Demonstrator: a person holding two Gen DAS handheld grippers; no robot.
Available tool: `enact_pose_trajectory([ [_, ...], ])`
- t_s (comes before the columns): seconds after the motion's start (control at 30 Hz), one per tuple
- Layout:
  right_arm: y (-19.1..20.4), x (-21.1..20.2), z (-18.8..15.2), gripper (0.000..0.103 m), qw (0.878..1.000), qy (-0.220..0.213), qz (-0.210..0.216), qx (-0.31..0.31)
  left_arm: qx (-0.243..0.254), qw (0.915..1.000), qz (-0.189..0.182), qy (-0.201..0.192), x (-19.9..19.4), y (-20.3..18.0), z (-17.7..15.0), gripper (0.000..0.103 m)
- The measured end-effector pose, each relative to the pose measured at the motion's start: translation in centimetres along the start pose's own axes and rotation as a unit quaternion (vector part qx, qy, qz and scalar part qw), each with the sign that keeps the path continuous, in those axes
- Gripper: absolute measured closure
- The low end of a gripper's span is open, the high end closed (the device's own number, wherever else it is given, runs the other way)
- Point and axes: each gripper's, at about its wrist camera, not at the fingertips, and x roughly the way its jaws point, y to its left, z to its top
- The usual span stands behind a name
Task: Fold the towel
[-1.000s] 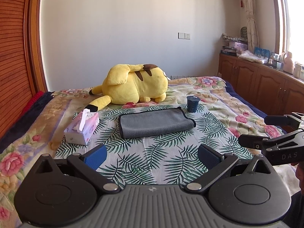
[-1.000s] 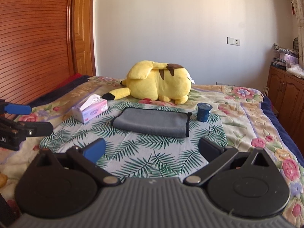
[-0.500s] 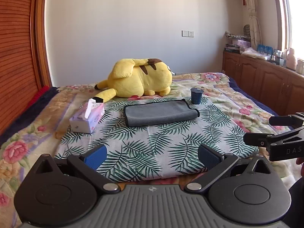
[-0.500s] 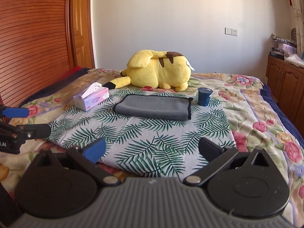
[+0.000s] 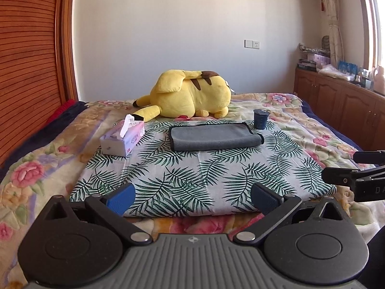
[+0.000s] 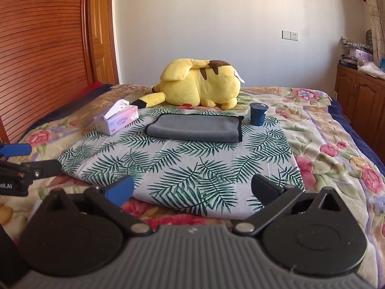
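Grey towel (image 5: 214,136) lies folded on palm-print cloth (image 5: 192,175), beside blue cup (image 5: 260,119); left gripper (image 5: 192,196) and right gripper (image 6: 191,189) wide, empty, well short; folding looks finished, retreat likely next

You have bare palm-print cloth (image 5: 192,168) from its near edge up to the folded grey towel (image 5: 214,136), so both grippers can pass straight in. At the towel's far right corner the dark blue cup (image 5: 260,119) stands just beside it. The tissue box (image 5: 122,137) sits near the cloth's left edge. The yellow plush (image 5: 190,96) blocks the far edge.
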Motion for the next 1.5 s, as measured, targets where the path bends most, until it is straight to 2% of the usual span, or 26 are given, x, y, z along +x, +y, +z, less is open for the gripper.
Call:
enact_pose_trajectory([
  [0.2,0.0,-0.2,-0.3,0.000,1.000,-0.017,-0.012,-0.003,-0.004,1.0000,0.000,-0.006,0.5,-0.2,-0.3,0.017],
  [0.6,0.2,0.1,-0.5,0.000,0.999,-0.023,-0.027,-0.008,0.005,0.9999,0.009,-0.011,1.1,-0.3,-0.9,0.017],
  [1.5,-0.4,-1.6,-0.5,0.000,0.995,-0.092,-0.050,-0.001,-0.001,0.9977,0.017,-0.066,-0.3,0.2,-0.3,0.017],
])
